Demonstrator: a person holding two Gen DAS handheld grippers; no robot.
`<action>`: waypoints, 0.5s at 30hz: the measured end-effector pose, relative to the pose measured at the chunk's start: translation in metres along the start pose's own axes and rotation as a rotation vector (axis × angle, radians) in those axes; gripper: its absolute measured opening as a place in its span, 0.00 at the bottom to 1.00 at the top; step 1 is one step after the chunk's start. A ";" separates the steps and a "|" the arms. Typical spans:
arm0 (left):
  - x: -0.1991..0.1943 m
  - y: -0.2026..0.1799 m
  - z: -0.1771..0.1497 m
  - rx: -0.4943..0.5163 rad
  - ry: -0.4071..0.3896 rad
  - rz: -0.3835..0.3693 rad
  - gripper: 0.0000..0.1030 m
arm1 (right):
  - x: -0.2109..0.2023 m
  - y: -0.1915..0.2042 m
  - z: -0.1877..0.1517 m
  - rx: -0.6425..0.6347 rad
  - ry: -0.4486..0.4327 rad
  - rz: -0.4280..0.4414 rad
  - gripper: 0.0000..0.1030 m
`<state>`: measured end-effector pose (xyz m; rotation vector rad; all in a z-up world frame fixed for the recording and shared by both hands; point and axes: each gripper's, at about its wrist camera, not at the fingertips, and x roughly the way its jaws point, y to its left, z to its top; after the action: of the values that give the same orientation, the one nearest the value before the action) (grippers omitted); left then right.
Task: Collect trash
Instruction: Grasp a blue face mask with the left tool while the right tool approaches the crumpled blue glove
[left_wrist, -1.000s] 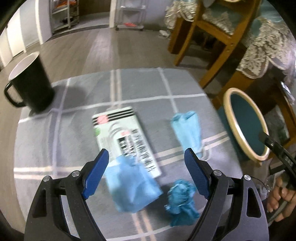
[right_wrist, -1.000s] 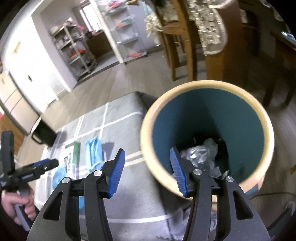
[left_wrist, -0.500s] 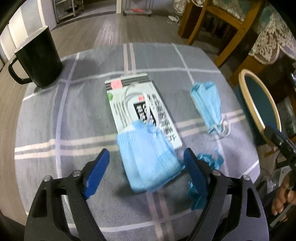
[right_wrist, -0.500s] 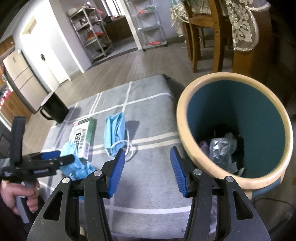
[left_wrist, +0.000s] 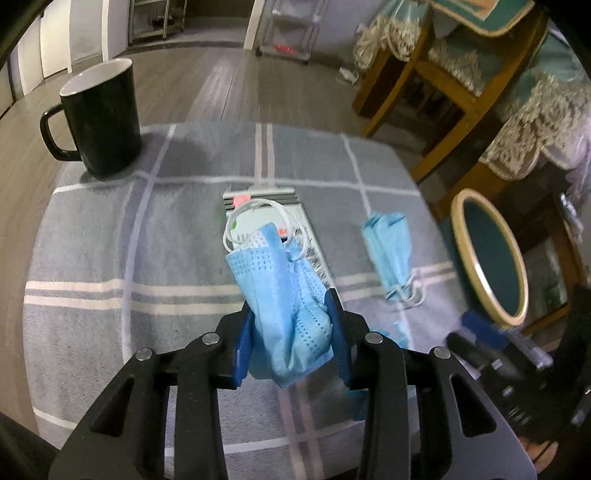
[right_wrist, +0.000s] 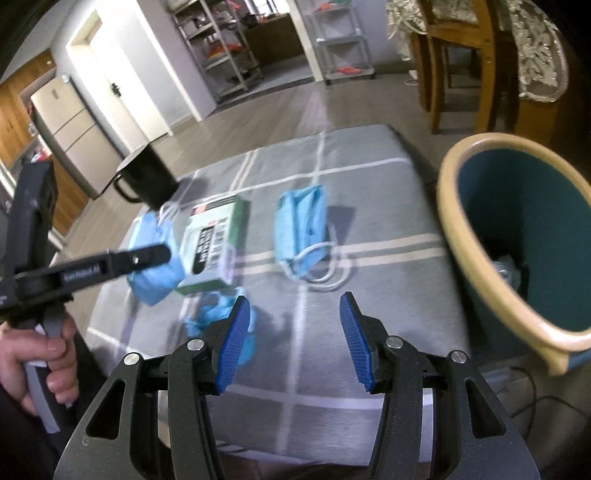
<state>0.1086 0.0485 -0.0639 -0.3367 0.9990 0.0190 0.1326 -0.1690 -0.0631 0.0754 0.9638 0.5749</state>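
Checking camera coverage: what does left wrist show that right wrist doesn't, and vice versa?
Left wrist only: the left gripper head-on, its blue pads squeezing the crumpled light-blue face mask, jaws having just been closing on it; the white inside of the black ceramic mug.

Right wrist only: the open right gripper, nothing between its pads; clear plastic trash inside the teal bin with tan rim; the hand on the left tool's handle.

Both: grey plaid tablecloth, white-and-green printed box, second folded blue mask, mug, bin.

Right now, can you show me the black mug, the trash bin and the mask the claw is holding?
black mug (left_wrist: 101, 122), left wrist view, on its side wall.
trash bin (right_wrist: 456, 236), right wrist view, on its tan rim.
mask (left_wrist: 284, 295), left wrist view, on its pleated middle.
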 end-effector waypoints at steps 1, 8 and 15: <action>-0.001 0.000 0.001 -0.003 -0.013 -0.010 0.34 | 0.003 0.005 -0.001 -0.001 0.009 0.011 0.53; 0.000 0.002 0.006 -0.027 -0.051 -0.055 0.34 | 0.021 0.036 -0.004 -0.062 0.046 0.031 0.62; 0.004 0.001 0.005 -0.016 -0.039 -0.044 0.34 | 0.045 0.049 -0.019 -0.127 0.110 0.002 0.57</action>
<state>0.1146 0.0503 -0.0651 -0.3711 0.9526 -0.0064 0.1162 -0.1085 -0.0924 -0.0695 1.0317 0.6462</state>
